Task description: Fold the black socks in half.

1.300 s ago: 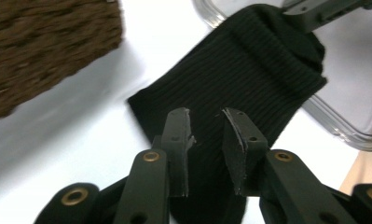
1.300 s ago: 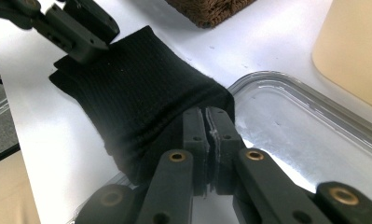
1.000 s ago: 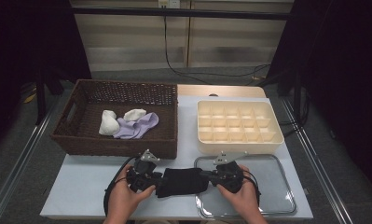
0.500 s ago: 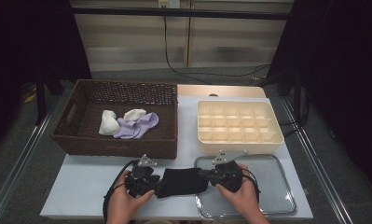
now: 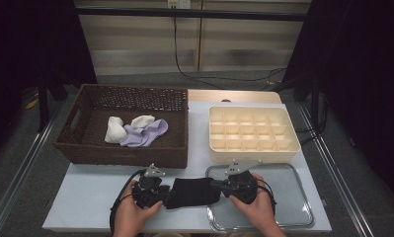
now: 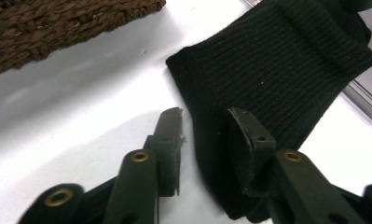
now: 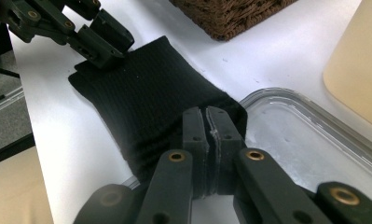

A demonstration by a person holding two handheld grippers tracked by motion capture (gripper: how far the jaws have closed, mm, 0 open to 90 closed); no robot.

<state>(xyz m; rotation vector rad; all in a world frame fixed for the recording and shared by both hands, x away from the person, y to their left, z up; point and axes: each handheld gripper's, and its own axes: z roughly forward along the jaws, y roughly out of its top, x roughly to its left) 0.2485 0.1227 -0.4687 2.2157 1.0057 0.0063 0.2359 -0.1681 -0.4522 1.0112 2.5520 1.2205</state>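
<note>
A black ribbed sock (image 5: 192, 191) lies flat on the white table near its front edge, its right end over the rim of a clear tray (image 5: 283, 207). My left gripper (image 5: 166, 195) is at the sock's left end. In the left gripper view its jaws (image 6: 204, 116) have just been closing, and they stand apart astride the sock's (image 6: 277, 70) edge, one pad on the table and one over the fabric, without pressing. My right gripper (image 7: 207, 112) is shut on the right end of the sock (image 7: 141, 98), and in the high view the right gripper (image 5: 216, 186) points left.
A brown wicker basket (image 5: 86, 148) at the back left holds white and lilac socks (image 5: 144, 133). A cream compartment box (image 5: 254, 131) stands at the back right, just behind the tray. The table's front edge runs close under both hands.
The left hand has shifted slightly toward the near edge at the sock's left end. The sock and the right gripper have stayed where they were.
</note>
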